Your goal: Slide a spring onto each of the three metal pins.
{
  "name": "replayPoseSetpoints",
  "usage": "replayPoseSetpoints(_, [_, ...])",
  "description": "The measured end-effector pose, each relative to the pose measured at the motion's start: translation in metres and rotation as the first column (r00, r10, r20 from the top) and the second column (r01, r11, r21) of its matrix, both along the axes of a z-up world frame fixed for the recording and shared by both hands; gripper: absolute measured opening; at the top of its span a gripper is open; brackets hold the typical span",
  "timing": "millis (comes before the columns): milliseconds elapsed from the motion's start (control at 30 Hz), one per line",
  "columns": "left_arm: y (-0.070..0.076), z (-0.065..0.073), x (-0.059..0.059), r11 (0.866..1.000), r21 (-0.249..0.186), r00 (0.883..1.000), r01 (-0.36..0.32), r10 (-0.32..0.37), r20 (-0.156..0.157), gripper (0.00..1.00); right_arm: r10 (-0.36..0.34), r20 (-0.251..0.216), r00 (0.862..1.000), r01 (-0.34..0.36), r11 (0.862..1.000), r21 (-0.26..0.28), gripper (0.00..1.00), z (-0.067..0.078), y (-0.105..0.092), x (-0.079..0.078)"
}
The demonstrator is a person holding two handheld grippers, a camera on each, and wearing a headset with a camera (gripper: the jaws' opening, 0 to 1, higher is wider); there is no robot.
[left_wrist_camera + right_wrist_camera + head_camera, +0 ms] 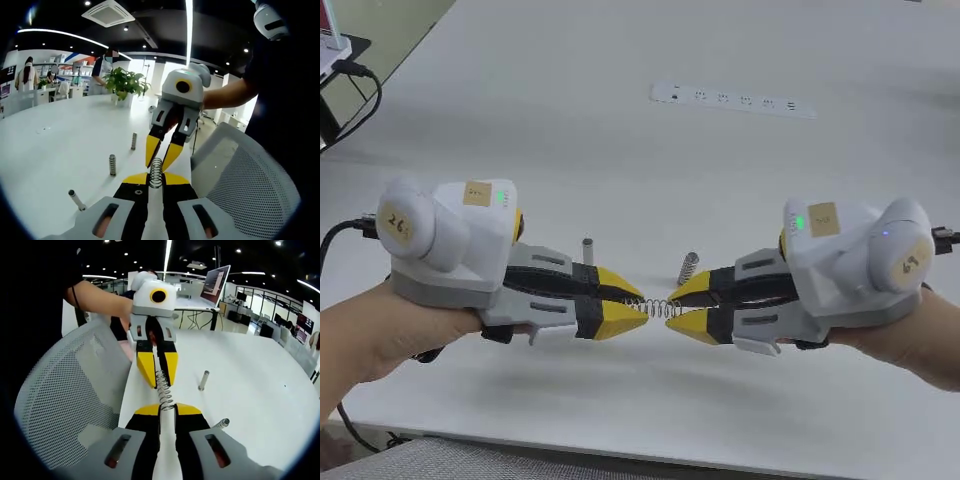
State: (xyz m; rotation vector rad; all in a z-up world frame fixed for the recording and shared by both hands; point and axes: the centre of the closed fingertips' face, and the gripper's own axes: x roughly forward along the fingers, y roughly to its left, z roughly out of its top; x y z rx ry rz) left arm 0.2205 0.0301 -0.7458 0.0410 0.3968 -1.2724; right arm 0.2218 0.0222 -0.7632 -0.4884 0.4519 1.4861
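Gripping one spring [660,308] from both ends at lower centre of the head view, in mid-air over a white worktop [570,130]: left gripper [638,306] jaws clenched on the left end, right gripper [675,303] jaws pinched on the right end, tips nearly nose to nose. Just behind, standing upright on the worktop, a bare pin [587,250] above the left jaws and a sleeved pin [689,268], already ribbed with coil, above the right. In the left gripper view, a third pin [133,141] further off, seemingly coiled too. Thin bright wire in open turns, small and springy; a smooth grey metal cylinder for the bare pin; hard yellow wedge tips on black-and-grey plastic bodies; a matte, slick worktop. Likely trouble from here: bowing or kinking the coil if squeezed or pulled from both sides at once; flicking it away across the smooth worktop if one side lets go under tension; snagging a turn on the pin's rim if lowered off-axis; knocking the slim pin over with a wide jaw tip.
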Motion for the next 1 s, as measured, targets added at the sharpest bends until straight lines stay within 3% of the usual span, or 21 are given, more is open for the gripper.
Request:
replayPoseSetpoints(233, [0.002, 0.001, 0.002, 1.0, -0.015, 1.0, -0.014, 0.014, 0.003, 0.02, -0.026, -0.011, 1.0, 0.027, 0.998, 0.057, 0.06, 0.012, 0.001, 0.004])
replayPoseSetpoints(833, [0.005, 0.001, 0.003, 1.0, -0.022, 1.0, -0.023, 0.023, 0.001, 0.02, -0.016, 0.002, 1.0, 0.015, 0.995, 0.094, 0.06, 0.027, 0.008, 0.003])
replayPoseSetpoints(1000, [0.006, -0.002, 0.002, 1.0, -0.005, 1.0, -0.02, 0.02, 0.008, 0.02, -0.005, -0.008, 1.0, 0.006, 0.992, 0.123, 0.07, 0.035, 0.013, 0.0])
